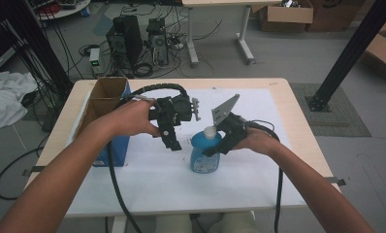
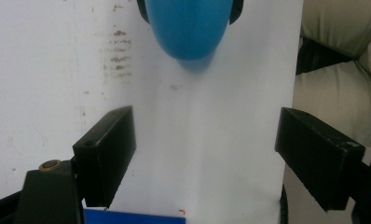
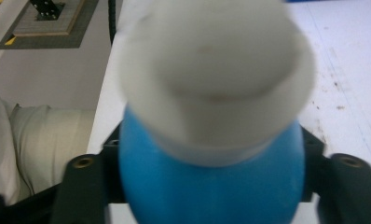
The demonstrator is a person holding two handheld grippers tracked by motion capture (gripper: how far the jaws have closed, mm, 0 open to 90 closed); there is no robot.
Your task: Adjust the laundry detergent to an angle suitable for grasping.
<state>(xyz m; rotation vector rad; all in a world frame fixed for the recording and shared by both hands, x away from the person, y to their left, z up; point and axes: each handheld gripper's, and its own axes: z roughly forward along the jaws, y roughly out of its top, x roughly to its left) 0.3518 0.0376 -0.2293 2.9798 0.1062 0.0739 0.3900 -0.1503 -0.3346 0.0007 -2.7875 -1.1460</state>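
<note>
A blue bottle (image 1: 204,158) with a white cap (image 1: 209,131) stands on the white sheet (image 1: 259,170) near the table's middle. My right gripper (image 1: 216,147) reaches in from the right, one jaw on each side of the bottle's upper body. In the right gripper view the cap (image 3: 216,74) and blue body (image 3: 207,182) sit close up between the jaws, which flank the bottle without clearly pressing it. My left gripper (image 1: 174,141) hangs just left of the bottle, open and empty. In the left gripper view its jaws (image 2: 204,154) stand wide over the sheet, with the bottle (image 2: 188,28) ahead.
An open cardboard box (image 1: 106,97) with a blue side stands at the table's left edge, close to my left forearm. Computer towers (image 1: 125,41) and cables lie on the floor beyond the table. The person's legs (image 2: 342,93) are at the near edge.
</note>
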